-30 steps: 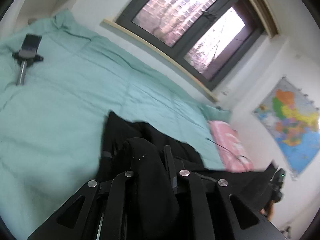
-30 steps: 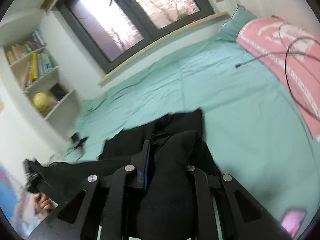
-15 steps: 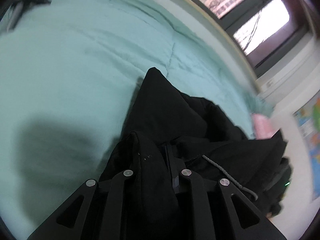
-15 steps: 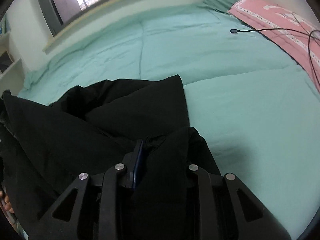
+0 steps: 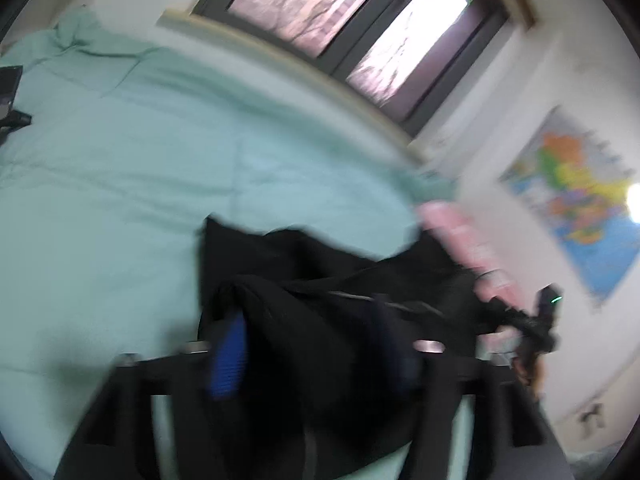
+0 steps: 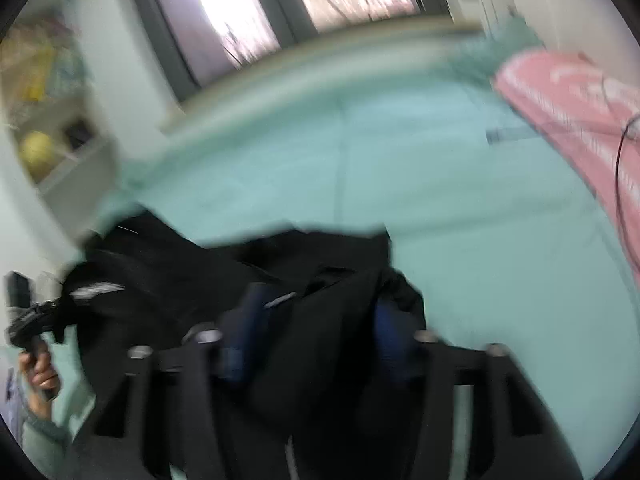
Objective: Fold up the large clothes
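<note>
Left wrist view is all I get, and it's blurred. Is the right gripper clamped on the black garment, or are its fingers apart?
Observer: In the right wrist view, the right gripper has its fingers spread. The black garment drapes between them and looks unpinched.
Operator: Anything lying on the pink pillow?
Observer: Yes, a thin dark cable runs across the pink pillow.
Operator: What stands past the bed, opposite the pillow?
Observer: A white shelf holding a yellow ball.
</note>
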`<state>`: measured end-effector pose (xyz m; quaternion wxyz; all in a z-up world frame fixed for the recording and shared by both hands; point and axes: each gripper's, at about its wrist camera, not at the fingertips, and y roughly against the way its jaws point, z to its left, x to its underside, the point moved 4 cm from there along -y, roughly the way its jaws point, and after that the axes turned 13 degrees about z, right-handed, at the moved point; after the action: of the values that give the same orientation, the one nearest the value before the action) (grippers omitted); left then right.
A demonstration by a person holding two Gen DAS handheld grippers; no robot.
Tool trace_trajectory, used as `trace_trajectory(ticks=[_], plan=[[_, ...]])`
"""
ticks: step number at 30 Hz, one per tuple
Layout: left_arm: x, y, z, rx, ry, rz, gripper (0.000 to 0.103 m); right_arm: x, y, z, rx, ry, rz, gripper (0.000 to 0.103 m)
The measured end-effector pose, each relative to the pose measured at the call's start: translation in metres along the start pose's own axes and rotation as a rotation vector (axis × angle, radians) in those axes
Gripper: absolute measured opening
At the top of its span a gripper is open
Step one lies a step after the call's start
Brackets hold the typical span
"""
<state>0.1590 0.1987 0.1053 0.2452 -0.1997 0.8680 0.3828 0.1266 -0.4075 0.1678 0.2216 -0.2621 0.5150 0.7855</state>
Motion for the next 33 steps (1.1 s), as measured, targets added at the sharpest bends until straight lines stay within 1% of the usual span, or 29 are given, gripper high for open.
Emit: trace_trajectory(ticks=[1, 2, 3, 4, 5, 6, 7, 8, 10, 11, 13, 14, 15, 17, 19, 20, 22, 23, 25, 26, 27, 28, 29, 30, 32, 33], plan=[[0.0, 0.017, -0.003, 0.035, -0.004, -0.044, 0.081, -0.001, 0.017, 0.001, -0.005, 0.003, -0.043, 0.094], [0.002, 0.034, -0.005, 0.064, -0.018, -0.094, 0.083, 0.0, 0.038, 0.001, -0.001, 0.007, -0.109, 0.099], [-0.001, 0.04, -0.011, 0.075, -0.029, -0.125, 0.083, 0.001, 0.05, 0.001, -0.001, 0.009, -0.151, 0.102], [-0.002, 0.043, -0.011, 0.064, -0.03, -0.135, 0.083, 0.0, 0.053, 0.002, -0.003, 0.01, -0.161, 0.102], [-0.003, 0.04, -0.007, 0.023, -0.02, -0.125, 0.083, 0.0, 0.05, 0.003, -0.003, 0.012, -0.146, 0.102], [-0.005, 0.03, -0.001, -0.035, -0.007, -0.1, 0.083, -0.002, 0.037, 0.003, 0.01, 0.02, -0.1, 0.102], [-0.007, 0.02, 0.003, -0.074, 0.002, -0.075, 0.083, -0.003, 0.025, 0.003, 0.04, 0.028, -0.067, 0.102], [-0.009, 0.004, 0.009, -0.123, 0.013, -0.032, 0.083, -0.004, 0.008, 0.004, 0.085, 0.041, -0.026, 0.102], [-0.013, -0.026, 0.02, -0.204, 0.023, 0.046, 0.083, -0.004, -0.022, 0.002, 0.133, 0.073, 0.035, 0.102], [-0.017, -0.035, 0.024, -0.228, 0.023, 0.059, 0.082, -0.005, -0.036, -0.001, 0.152, 0.078, 0.061, 0.102], [-0.027, -0.046, 0.033, -0.24, 0.016, 0.042, 0.082, -0.009, -0.059, -0.011, 0.153, 0.059, 0.101, 0.102], [-0.034, -0.053, 0.039, -0.233, 0.023, 0.049, 0.083, -0.01, -0.066, -0.019, 0.135, 0.045, 0.115, 0.102], [-0.041, -0.061, 0.045, -0.221, 0.043, 0.074, 0.083, -0.016, -0.073, -0.026, 0.112, 0.034, 0.123, 0.102], [-0.053, -0.073, 0.056, -0.179, 0.078, 0.111, 0.083, -0.023, -0.083, -0.031, 0.085, 0.034, 0.127, 0.102], [-0.063, -0.085, 0.066, -0.143, 0.09, 0.129, 0.083, -0.032, -0.093, -0.038, 0.083, 0.044, 0.135, 0.102], [-0.066, -0.088, 0.071, -0.107, 0.098, 0.136, 0.083, -0.036, -0.098, -0.041, 0.08, 0.046, 0.138, 0.102], [-0.071, -0.098, 0.077, 0.015, 0.104, 0.164, 0.083, -0.044, -0.112, -0.049, 0.035, 0.046, 0.158, 0.102], [-0.073, -0.104, 0.079, 0.072, 0.107, 0.176, 0.083, -0.047, -0.121, -0.053, -0.003, 0.04, 0.177, 0.102], [-0.076, -0.115, 0.079, 0.143, 0.115, 0.192, 0.082, -0.051, -0.142, -0.056, -0.108, 0.012, 0.237, 0.102], [-0.08, -0.121, 0.077, 0.145, 0.123, 0.184, 0.077, -0.051, -0.151, -0.056, -0.161, -0.006, 0.26, 0.094], [-0.082, -0.123, 0.073, 0.133, 0.123, 0.175, 0.048, -0.051, -0.157, -0.053, -0.188, -0.01, 0.27, 0.085], [-0.083, -0.126, 0.071, 0.1, 0.112, 0.174, 0.028, -0.051, -0.158, -0.047, -0.17, 0.014, 0.266, 0.054], [-0.084, -0.125, 0.066, 0.05, 0.096, 0.179, 0.011, -0.051, -0.153, -0.039, -0.089, 0.066, 0.239, 0.025], [-0.085, -0.122, 0.062, 0.0, 0.087, 0.169, 0.011, -0.051, -0.148, -0.034, -0.03, 0.096, 0.215, 0.025], [-0.091, -0.113, 0.05, -0.093, 0.058, 0.124, 0.011, -0.051, -0.129, -0.022, 0.085, 0.153, 0.155, 0.022], [-0.096, -0.108, 0.044, -0.112, 0.061, 0.103, 0.011, -0.053, -0.121, -0.018, 0.121, 0.17, 0.139, 0.021]])
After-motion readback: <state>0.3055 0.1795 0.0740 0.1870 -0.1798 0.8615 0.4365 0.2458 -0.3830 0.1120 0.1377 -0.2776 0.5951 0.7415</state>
